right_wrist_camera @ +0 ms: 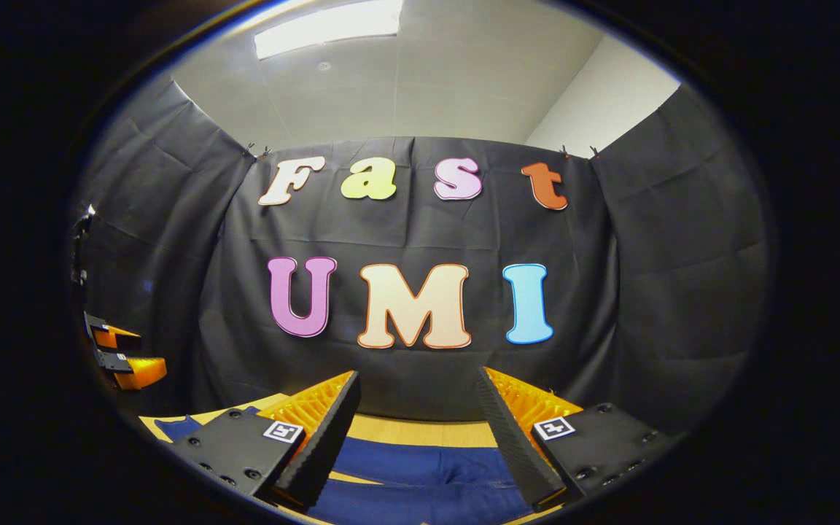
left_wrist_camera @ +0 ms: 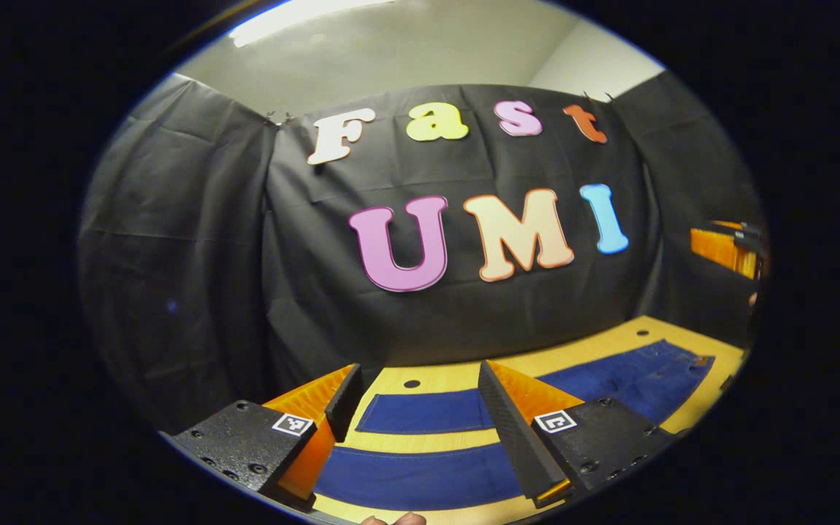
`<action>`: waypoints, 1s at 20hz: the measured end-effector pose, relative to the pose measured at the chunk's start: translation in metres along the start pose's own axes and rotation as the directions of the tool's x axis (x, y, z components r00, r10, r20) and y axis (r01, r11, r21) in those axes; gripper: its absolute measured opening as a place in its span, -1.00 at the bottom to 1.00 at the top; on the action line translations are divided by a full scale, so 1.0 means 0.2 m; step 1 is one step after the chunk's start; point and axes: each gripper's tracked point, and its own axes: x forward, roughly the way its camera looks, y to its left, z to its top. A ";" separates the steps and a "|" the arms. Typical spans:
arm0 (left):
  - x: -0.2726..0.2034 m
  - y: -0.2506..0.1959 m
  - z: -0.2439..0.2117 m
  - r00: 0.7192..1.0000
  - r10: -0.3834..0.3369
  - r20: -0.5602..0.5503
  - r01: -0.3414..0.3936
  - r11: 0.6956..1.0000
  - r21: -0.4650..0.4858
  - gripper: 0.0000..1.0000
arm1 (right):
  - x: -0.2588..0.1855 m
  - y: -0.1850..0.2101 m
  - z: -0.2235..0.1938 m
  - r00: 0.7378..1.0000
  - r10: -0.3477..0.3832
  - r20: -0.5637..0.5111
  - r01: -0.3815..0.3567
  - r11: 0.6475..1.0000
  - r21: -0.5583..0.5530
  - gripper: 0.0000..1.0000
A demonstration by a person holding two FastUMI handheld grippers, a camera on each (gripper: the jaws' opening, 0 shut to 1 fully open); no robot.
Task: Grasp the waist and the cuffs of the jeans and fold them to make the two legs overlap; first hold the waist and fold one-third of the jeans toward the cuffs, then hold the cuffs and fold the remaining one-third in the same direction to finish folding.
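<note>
The jeans (left_wrist_camera: 420,477) are laid flat on the wooden table (left_wrist_camera: 456,375), legs apart, and both the left gripper (left_wrist_camera: 420,430) and the right gripper (right_wrist_camera: 409,445) are held wide open above them, gripping nothing. Soft, fairly heavy denim is expected, best pinched at waistband and hems. The waist (left_wrist_camera: 693,361) is glimpsed at three o'clock; the cuffs are cut off.

A: Left gripper view? Where's it looking from?

B: Low over the wooden table (left_wrist_camera: 456,379), near the leg end of the jeans (left_wrist_camera: 420,477), facing the black cloth wall (left_wrist_camera: 318,292). The right gripper (left_wrist_camera: 726,248) sits at its far right edge.

A: Right gripper view?

B: Also low, level, facing the same wall (right_wrist_camera: 405,233), jeans (right_wrist_camera: 420,477) close under its fingers. The left gripper (right_wrist_camera: 125,354) shows at its far left edge.

A: Shared?

B: Wall, table (right_wrist_camera: 420,430), jeans, ceiling light (right_wrist_camera: 329,28).
</note>
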 end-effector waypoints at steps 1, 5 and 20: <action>0.00 0.00 -0.05 0.999 -0.022 -0.026 0.023 0.999 0.026 0.99 | -0.01 0.01 -0.02 1.000 0.002 -0.006 -0.002 1.000 -0.001 0.97; -0.02 0.05 -0.26 0.988 -0.065 -0.137 0.088 0.981 0.171 0.92 | -0.03 0.02 -0.10 0.999 0.016 -0.035 -0.017 1.000 -0.013 0.97; -0.14 0.42 -1.31 0.760 -0.092 -0.643 0.496 0.721 0.483 0.92 | 0.12 -0.11 -0.37 0.985 -0.080 -0.151 0.070 0.995 -0.071 1.00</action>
